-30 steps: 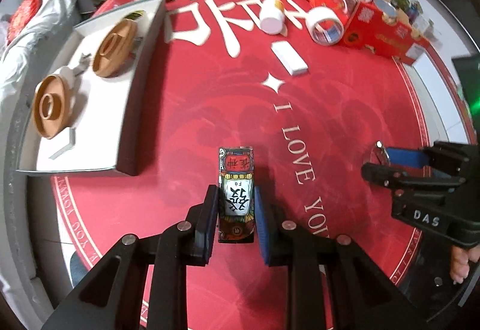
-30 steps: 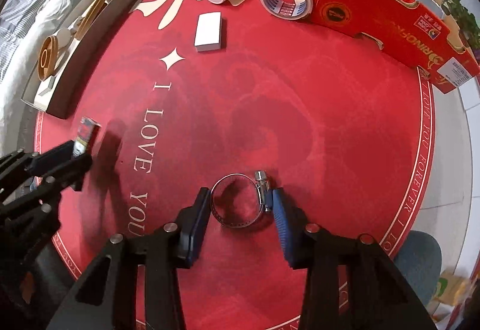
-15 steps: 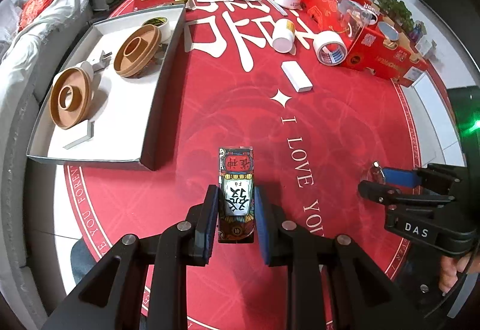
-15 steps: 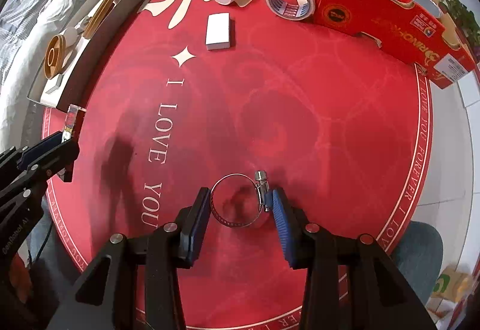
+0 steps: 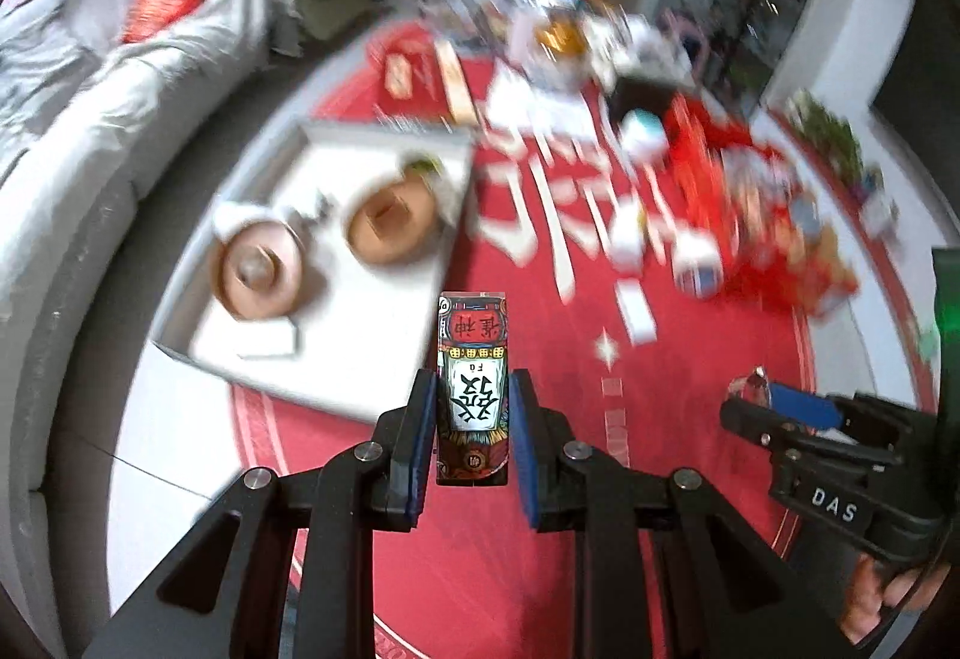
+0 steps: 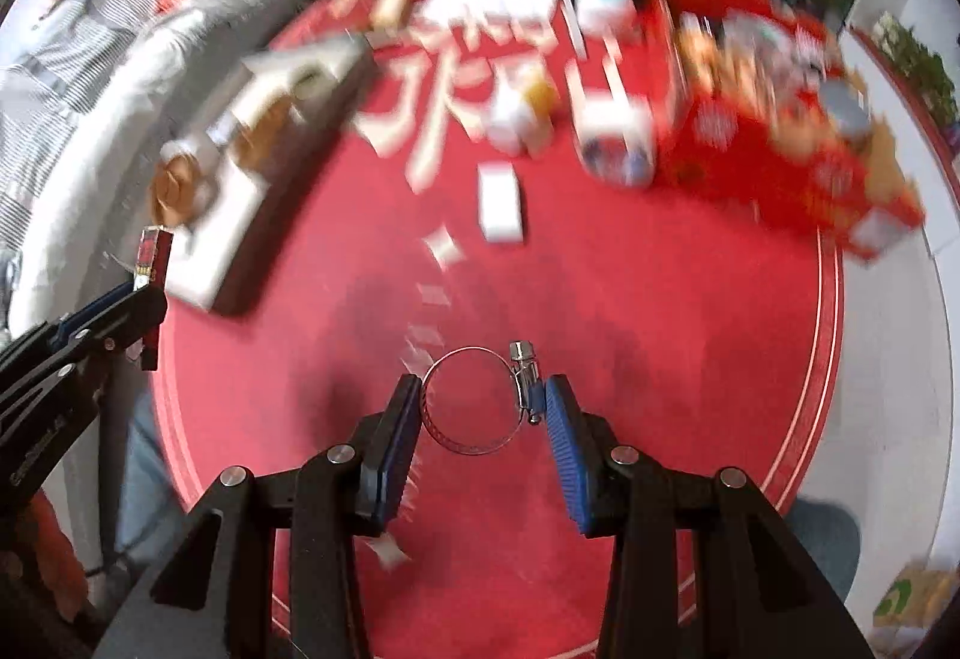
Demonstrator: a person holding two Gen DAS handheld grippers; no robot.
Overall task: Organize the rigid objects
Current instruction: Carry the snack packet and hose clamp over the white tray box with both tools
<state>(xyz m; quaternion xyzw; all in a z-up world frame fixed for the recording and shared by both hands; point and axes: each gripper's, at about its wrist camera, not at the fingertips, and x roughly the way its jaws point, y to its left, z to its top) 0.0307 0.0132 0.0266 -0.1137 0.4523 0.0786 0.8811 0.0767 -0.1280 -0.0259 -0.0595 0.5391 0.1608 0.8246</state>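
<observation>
Two hand-held grippers above a round surface (image 6: pixel 660 299) covered in red cloth with white lettering; background heavily blurred.

Left gripper (image 5: pixel 472 422), seen along its own fingers: clamped on a small printed block (image 5: pixel 473 389) with red, black and white Chinese characters, gripped by its long sides between blue pads (image 5: pixel 423 437), upper half sticking out past the fingertips. Held clear above the cloth. Beyond it, to the left, a shallow white tray (image 5: pixel 360 335) holding two round tan spools (image 5: pixel 258 269), blurred.

Right gripper (image 6: pixel 483 413), seen along its own fingers: closed on a metal hose clamp (image 6: pixel 471 401), a thin steel ring with its screw housing against the right pad and the band against the left pad. Held clear above the cloth as well.

Farther back on the cloth, blurred: a small white box (image 6: pixel 500 206), a roll of tape (image 6: pixel 618 146), a white bottle with a yellow band (image 6: pixel 521 116), a red carton (image 6: pixel 780 149) along the right. A grey sofa (image 6: pixel 150 29) past the left edge. Left gripper with the block also visible at the left edge of the right view.
</observation>
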